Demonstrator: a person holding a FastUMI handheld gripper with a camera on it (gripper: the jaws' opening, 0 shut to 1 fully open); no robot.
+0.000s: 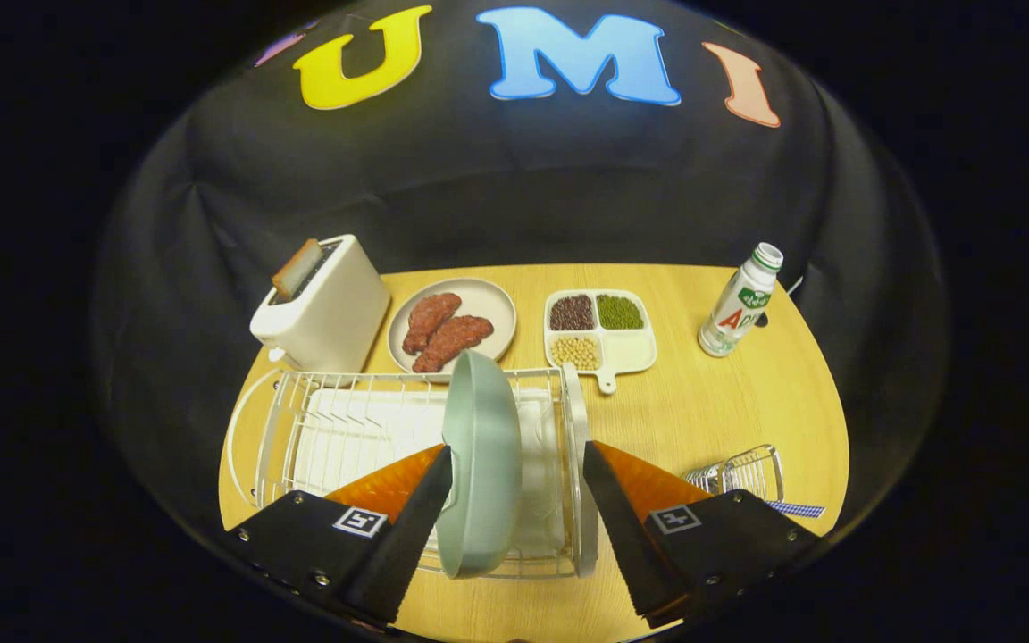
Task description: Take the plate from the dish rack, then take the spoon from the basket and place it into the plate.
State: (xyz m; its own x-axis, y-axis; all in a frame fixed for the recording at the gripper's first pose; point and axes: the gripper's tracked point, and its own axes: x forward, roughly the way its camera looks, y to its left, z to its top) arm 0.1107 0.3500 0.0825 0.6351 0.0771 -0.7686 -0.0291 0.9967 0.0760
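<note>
A pale green plate (pixel 481 464) stands on edge in the white wire dish rack (pixel 300 429). My gripper (pixel 514 469) is open and straddles the plate's near rim: the left finger (pixel 421 509) is close against the plate's left face, the right finger (pixel 608 500) stands well off to its right. A small wire basket (pixel 747 471) lies on the table just beyond the right finger, with a blue-patterned spoon handle (pixel 796 509) sticking out of it.
Behind the rack stand a white toaster (pixel 322 308) with a slice in it, a beige plate of meat pieces (pixel 454 323) and a divided tray of beans (pixel 599 329). A white bottle (pixel 740 302) stands at the far right of the wooden table (pixel 747 402).
</note>
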